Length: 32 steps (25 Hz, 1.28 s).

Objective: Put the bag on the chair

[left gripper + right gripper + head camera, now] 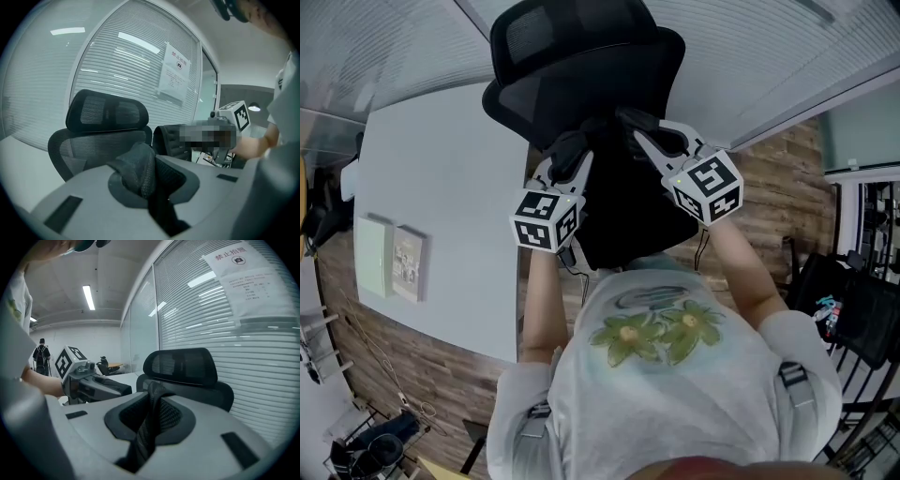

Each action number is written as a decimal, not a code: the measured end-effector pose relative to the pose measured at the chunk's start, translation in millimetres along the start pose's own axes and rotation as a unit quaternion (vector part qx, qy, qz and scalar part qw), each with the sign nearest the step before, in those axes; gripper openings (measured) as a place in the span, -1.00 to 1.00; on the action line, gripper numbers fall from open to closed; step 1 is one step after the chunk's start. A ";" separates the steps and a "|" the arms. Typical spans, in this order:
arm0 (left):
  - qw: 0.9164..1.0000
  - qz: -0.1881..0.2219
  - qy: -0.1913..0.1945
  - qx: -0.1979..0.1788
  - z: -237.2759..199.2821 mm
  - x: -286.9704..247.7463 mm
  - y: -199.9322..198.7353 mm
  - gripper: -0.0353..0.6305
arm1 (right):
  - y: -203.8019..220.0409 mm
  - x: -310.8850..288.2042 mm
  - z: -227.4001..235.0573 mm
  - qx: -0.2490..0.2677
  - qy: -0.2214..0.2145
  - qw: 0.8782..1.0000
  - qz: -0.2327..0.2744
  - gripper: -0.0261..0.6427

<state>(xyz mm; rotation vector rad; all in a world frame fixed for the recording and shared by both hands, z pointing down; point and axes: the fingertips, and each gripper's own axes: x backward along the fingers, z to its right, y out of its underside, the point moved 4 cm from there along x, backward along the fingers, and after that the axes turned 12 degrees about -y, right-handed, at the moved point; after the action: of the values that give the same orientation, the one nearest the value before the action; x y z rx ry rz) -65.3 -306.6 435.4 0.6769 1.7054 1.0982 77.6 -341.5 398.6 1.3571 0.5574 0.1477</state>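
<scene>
The bag [623, 211] was not yet on the chair [581, 66]. It hung between the two tools just in front of the chair's backrest, close to the person's chest. The seat beneath it was hidden, so whether its bottom touched anything could not be told. By my reading, the pick-up and the carry were done, and what remained was lowering the bag onto the seat and letting go. The bag was black and soft, a dark slumped mass with padded mesh straps. The left tool [567, 159] had its jaws drawn narrow on one bunched mesh strap [138, 168]. The right tool [654, 141] was likewise pinched narrow on a second strap [154, 418], which stood on edge between its jaws. The chair was a black mesh office chair with a headrest, facing the person, with slatted blinds [787, 47] behind it. A white table [441, 187] lay to the left, with two pale booklets [394, 258] near its left edge.
</scene>
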 end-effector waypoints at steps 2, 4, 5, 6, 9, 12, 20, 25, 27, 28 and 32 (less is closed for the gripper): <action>1.000 -0.006 -0.003 0.003 -0.5 -2.1 3.3 -0.72 | 3.6 -1.7 1.8 -0.003 -0.003 1.000 -0.003 -0.78; 1.000 -0.012 -0.006 0.006 0.0 -4.8 8.8 -0.72 | 9.7 -2.8 3.5 -0.007 -0.006 1.000 -0.008 -0.78; 1.000 -0.014 -0.009 0.008 -0.4 -6.3 11.7 -0.72 | 12.9 -3.7 4.5 -0.008 -0.008 1.000 -0.010 -0.78; 1.000 -0.015 -0.012 0.009 -1.2 -8.0 14.5 -0.72 | 16.0 -4.9 5.5 -0.009 -0.010 1.000 -0.012 -0.78; 1.000 -0.013 -0.025 0.013 -6.6 -13.1 21.0 -0.72 | 23.4 -10.3 8.8 -0.013 -0.016 1.000 -0.015 -0.78; 0.999 -0.015 -0.034 0.020 -10.8 -17.2 26.9 -0.72 | 31.8 -15.9 9.3 -0.016 -0.019 0.999 -0.022 -0.78; 0.998 -0.032 -0.046 0.030 -15.5 -26.6 46.5 -0.72 | 60.1 -30.6 8.8 -0.032 -0.024 0.998 -0.048 -0.78; 0.997 -0.039 -0.055 0.040 -15.8 -35.0 58.2 -0.72 | 83.0 -36.1 8.6 -0.041 -0.030 0.996 -0.069 -0.78; 0.997 -0.045 -0.059 0.035 -14.5 -38.1 63.8 -0.72 | 92.3 -37.7 8.9 -0.047 -0.030 0.996 -0.076 -0.78; 0.996 -0.048 -0.062 0.032 -13.9 -39.7 67.3 -0.72 | 96.9 -38.9 9.0 -0.050 -0.031 0.995 -0.080 -0.78; 0.995 -0.062 -0.067 0.029 -12.0 -45.6 82.9 -0.72 | 113.8 -44.7 9.0 -0.060 -0.033 0.993 -0.101 -0.77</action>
<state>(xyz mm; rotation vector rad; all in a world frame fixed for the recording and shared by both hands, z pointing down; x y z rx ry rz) -62.7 -311.9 530.5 0.6567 1.6472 0.9003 67.7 -342.3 520.7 1.1769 0.6159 -0.0281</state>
